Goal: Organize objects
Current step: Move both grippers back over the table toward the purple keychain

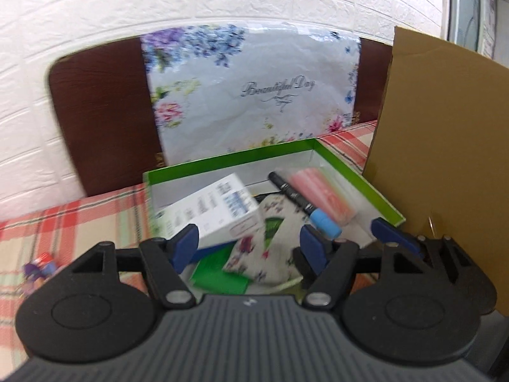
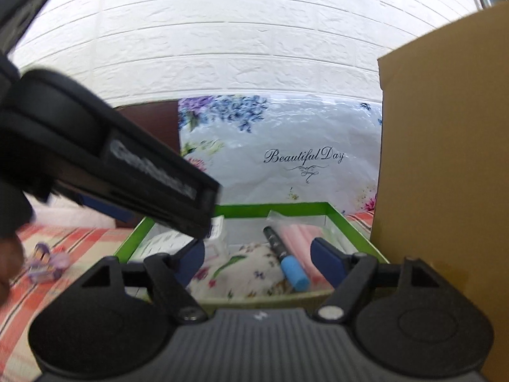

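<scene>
Both jaws spread, empty; the marker [image 1: 299, 199] lies in the green box [image 1: 356, 175], blue cap nearest.

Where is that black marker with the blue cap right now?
The black marker lies inside the green box, toward its right side in both wrist views, slanting between the floral pouch and the pink packet.

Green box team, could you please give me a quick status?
Left gripper, right gripper open, empty. Marker, white carton, floral pouch inside green box. Small purple item outside, on the cloth.
</scene>
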